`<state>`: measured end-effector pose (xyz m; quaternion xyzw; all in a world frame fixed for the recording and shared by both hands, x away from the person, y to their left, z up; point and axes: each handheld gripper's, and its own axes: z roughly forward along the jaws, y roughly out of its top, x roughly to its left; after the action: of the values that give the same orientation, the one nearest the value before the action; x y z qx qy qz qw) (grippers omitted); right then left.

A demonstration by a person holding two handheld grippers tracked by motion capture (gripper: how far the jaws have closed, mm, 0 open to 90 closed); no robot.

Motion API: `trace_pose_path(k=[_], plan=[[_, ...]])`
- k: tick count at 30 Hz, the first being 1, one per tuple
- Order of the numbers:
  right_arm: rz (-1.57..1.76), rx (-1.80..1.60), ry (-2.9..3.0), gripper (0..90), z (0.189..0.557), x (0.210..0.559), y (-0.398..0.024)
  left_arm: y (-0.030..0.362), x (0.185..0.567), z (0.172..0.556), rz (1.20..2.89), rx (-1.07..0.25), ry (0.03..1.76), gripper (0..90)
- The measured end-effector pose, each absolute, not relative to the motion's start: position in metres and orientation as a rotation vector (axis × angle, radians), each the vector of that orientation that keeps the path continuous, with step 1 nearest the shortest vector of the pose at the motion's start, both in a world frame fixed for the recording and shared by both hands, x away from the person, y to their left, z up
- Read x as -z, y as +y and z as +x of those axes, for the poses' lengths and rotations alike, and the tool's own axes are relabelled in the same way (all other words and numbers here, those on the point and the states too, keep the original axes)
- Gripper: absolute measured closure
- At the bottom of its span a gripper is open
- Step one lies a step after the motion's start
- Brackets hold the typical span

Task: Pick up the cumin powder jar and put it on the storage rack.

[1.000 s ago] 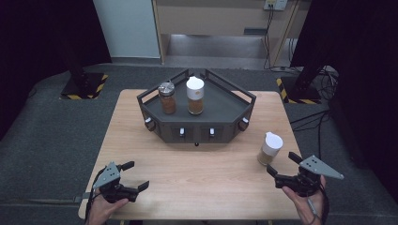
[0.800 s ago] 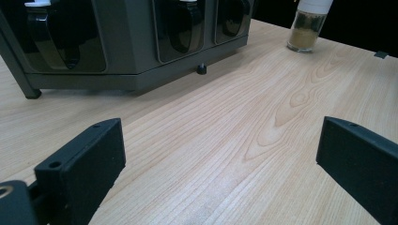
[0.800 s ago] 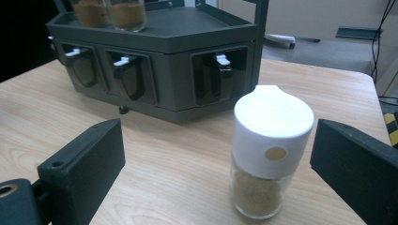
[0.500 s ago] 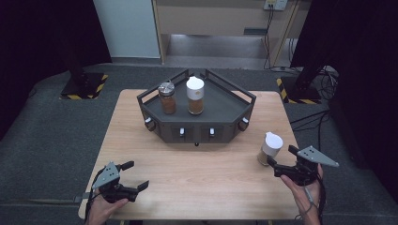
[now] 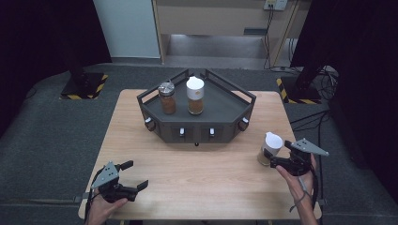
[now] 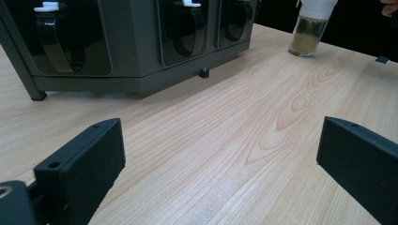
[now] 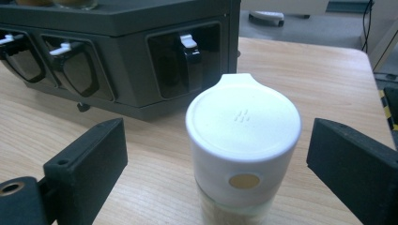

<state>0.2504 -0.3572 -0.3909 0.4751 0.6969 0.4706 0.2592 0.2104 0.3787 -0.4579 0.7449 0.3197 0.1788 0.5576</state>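
Observation:
A spice jar (image 5: 271,146) with a white lid stands upright on the wooden table (image 5: 211,178), right of a dark rack (image 5: 225,101). My right gripper (image 5: 280,155) has its jaws on either side of the jar (image 7: 243,136) with gaps at both pads. The jaws have just been closing a little with the jar between them, and they are still open. My left gripper (image 5: 135,174) rests near the front left corner, open, with bare wood between its fingers (image 6: 84,159). The jar (image 6: 309,28) also appears far off in the left gripper view.
The rack holds a metal-lidded jar (image 5: 166,97) and a white-lidded jar (image 5: 195,96) of brown spice. Its front wall (image 7: 131,18) has dark pockets with white-tipped levers. Cables (image 5: 319,122) lie on the floor right of the table.
My right gripper has moved forward and left up to the white-lidded jar, so its jaws now flank it. The left gripper has stayed put.

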Motion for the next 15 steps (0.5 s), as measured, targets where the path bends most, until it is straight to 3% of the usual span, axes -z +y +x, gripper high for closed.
trace_pose_path(k=[8, 15], plan=[[1.323, -1.255, 1.885, 9.7, 0.268, 0.398, -0.356, 0.379, 0.458, 0.211, 1.761, -0.420, 0.754, 0.4], [1.341, -1.233, 1.883, 19.9, 0.277, 0.403, -0.351, 0.378, 0.458, 0.211, 1.761, -0.424, 0.755, 0.5]])
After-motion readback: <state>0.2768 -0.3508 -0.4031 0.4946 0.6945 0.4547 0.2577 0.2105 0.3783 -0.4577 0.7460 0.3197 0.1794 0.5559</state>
